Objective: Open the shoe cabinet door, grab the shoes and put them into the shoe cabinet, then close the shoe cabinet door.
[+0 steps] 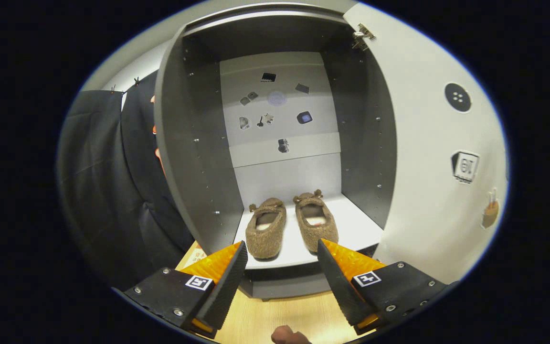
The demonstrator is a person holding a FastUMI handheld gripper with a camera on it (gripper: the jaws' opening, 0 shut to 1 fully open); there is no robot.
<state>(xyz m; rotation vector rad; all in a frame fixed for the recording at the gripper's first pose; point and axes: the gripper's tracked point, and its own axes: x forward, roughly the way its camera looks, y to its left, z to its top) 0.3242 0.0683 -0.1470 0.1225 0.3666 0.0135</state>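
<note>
Two fuzzy brown slippers [288,228] lie side by side on the white bottom shelf [356,229] of the grey shoe cabinet [184,157], toes toward the back wall. The cabinet's white door [428,157] stands swung open on the right, hung on a metal hinge [362,36] at the top. My gripper [282,251] is open just in front of the shelf's front edge, with nothing between its fingers. The slippers sit just beyond the fingertips, apart from them.
Several small stickers dot the cabinet's white back wall [280,114] and the inside of the door. Black cloth [108,191] hangs left of the cabinet. A wooden floor [280,315] lies below the fingers, where part of a person's hand [288,336] shows.
</note>
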